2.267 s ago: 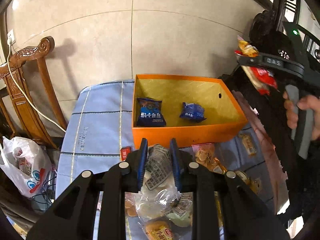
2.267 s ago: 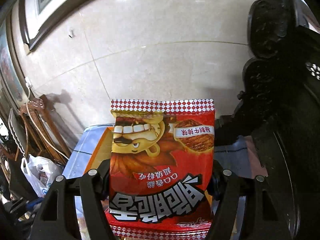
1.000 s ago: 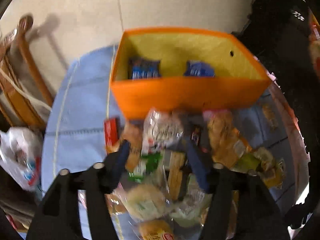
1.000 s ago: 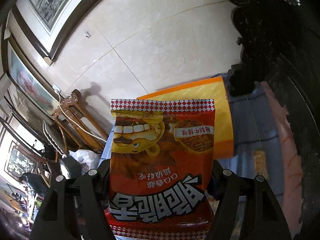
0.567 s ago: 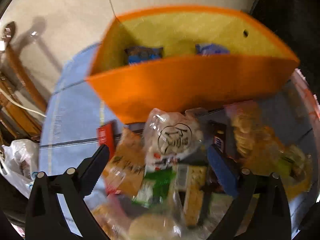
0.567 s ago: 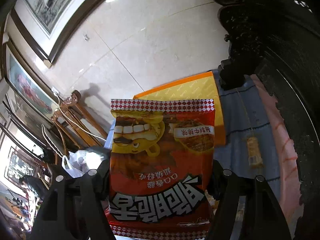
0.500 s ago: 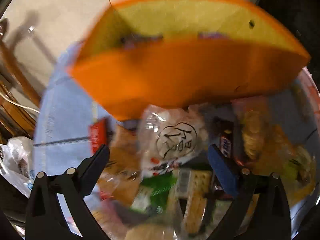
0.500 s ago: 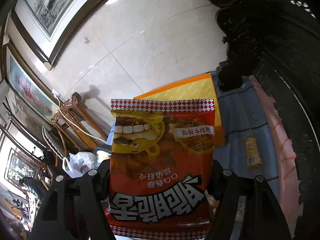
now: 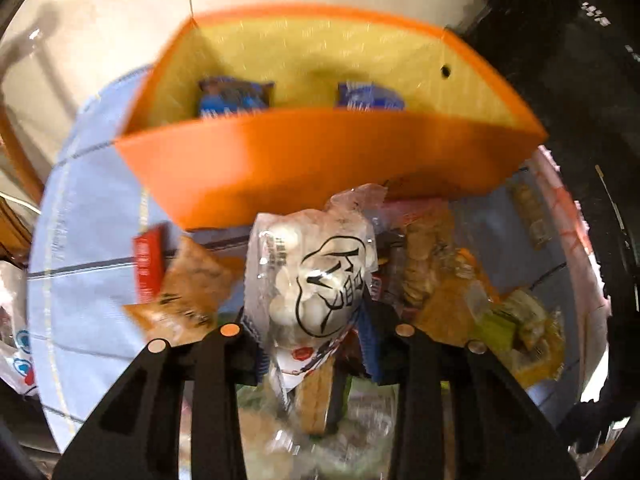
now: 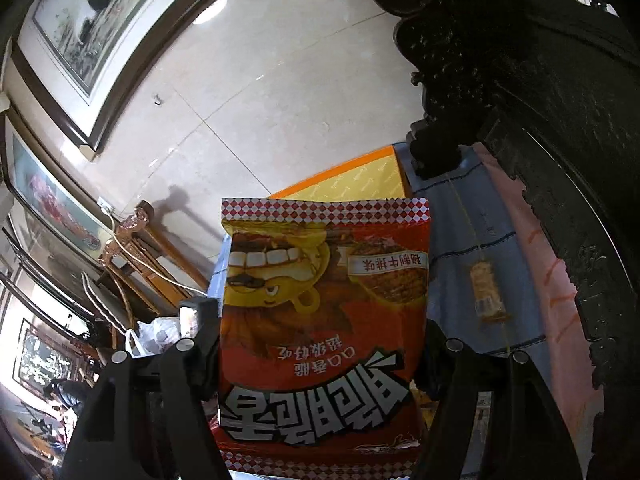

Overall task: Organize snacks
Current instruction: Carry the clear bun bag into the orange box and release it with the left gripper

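My left gripper (image 9: 312, 344) has closed onto a clear bag of white candies (image 9: 316, 276) with a black drawn label, holding it just above the snack pile in front of the orange box (image 9: 320, 164). The box has a yellow inside and holds two blue packets (image 9: 234, 98). My right gripper (image 10: 320, 360) is shut on a red snack bag (image 10: 324, 320) with a yellow cartoon face, held upright in the air; part of the orange box (image 10: 360, 180) shows behind it.
Loose snacks lie on the blue tablecloth (image 9: 84, 240): a red packet (image 9: 148, 268), an orange-brown packet (image 9: 188, 292), biscuit packs (image 9: 436, 276). One snack bar (image 10: 486, 292) lies apart on the cloth. Dark carved furniture (image 10: 540, 80) stands on the right, wooden chairs (image 10: 140, 248) on the left.
My left gripper let go of the clear bag, opened wide over the pile, then closed on the candy bag. My right gripper kept its hold on the red bag and swung a little.
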Tool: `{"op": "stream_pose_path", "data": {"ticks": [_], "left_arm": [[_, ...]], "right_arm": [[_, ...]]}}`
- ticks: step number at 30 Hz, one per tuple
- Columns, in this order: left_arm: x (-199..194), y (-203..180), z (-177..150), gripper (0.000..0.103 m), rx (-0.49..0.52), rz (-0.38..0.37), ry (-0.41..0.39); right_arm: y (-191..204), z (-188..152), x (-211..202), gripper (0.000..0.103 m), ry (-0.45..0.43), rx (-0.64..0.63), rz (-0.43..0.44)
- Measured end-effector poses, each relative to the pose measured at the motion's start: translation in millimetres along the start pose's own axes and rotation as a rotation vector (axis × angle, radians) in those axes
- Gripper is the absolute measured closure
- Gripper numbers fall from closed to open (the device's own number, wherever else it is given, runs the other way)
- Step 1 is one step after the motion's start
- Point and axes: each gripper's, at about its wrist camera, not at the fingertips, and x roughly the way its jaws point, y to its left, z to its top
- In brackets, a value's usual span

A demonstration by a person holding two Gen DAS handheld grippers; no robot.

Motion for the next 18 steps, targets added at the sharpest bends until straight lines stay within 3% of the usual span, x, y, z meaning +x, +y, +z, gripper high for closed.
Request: {"op": "stream_pose_path", "data": {"ticks": [8, 12, 15, 18], "left_arm": [[-93, -4, 16, 0.068, -0.028, -0.016, -0.117], [-126, -6, 61, 0.068, -0.004, 0.037, -0.195], [-139, -3, 106, 0.068, -0.005, 0.075, -0.258], [-140, 1, 138, 0.068, -0.005, 0.095, -0.268]], "right_arm": [[18, 16, 16, 0.031, 0.005, -0.061, -0.008], [35, 59, 41, 0.031, -0.037, -0.127, -0.041], [42, 95, 71, 0.031, -0.026, -0.154, -0.078], [45, 123, 101, 0.031, 0.005, -0.172, -0.131]]}}
